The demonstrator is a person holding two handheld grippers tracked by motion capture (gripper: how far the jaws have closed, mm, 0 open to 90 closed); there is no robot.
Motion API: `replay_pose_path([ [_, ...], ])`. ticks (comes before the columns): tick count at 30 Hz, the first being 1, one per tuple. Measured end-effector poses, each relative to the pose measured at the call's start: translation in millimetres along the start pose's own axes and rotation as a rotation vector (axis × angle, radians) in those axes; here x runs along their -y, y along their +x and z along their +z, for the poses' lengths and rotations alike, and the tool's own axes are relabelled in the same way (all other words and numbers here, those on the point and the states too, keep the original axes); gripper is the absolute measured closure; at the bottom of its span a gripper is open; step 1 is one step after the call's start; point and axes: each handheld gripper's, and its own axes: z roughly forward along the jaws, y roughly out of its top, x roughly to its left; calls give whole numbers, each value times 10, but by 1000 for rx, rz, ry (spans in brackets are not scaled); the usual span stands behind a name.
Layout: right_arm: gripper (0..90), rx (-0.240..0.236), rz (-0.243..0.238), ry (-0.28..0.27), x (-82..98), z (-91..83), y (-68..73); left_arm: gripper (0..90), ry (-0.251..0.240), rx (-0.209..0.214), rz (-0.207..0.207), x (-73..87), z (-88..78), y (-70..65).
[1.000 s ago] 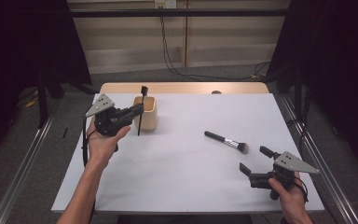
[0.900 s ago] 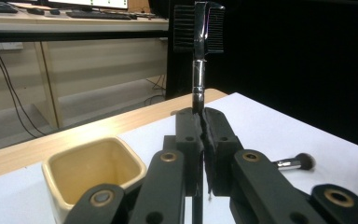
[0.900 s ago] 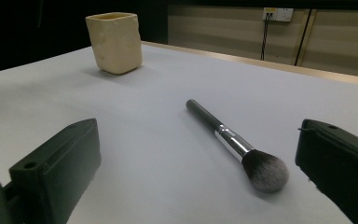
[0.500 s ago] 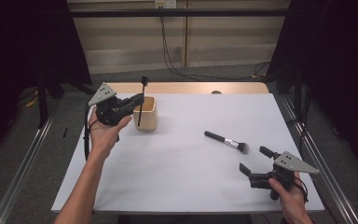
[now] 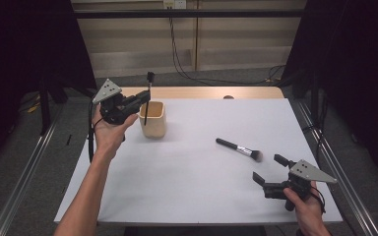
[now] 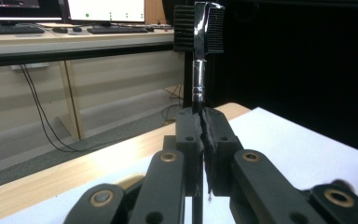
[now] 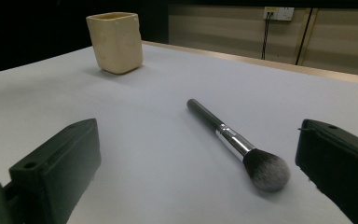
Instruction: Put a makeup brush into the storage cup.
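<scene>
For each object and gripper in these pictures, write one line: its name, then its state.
Left gripper: shut on the brow brush.
Brow brush: upright, head up, lower end over the cup.
Cup: upright on the table.
Powder brush: lying flat, untouched.
Right gripper: open, holding nothing.

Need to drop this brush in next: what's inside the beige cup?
The cup shows a dark opening with the brush handle hanging over it, held by the left tool. Its bottom is hidden by the walls.
</scene>
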Motion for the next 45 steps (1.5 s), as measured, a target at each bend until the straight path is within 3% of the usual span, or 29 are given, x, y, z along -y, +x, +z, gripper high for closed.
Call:
replay_pose_path([
  [5, 0, 0, 0, 2, 4, 8, -10, 859, 0, -13, 6, -36, 75, 40],
  [9, 0, 1, 4, 1, 3, 1, -7, 859, 4, -18, 37, -65, 130, 36],
  [21, 0, 0, 4, -1, 3, -8, -9, 859, -17, -43, 21, -113, 274, 150],
  [28, 0, 3, 4, 0, 6, -11, -12, 858, -3, -57, 21, -50, 333, 268],
  [45, 0, 5, 6, -1, 9, -15, -17, 858, 27, -76, 6, 140, 489, 363],
])
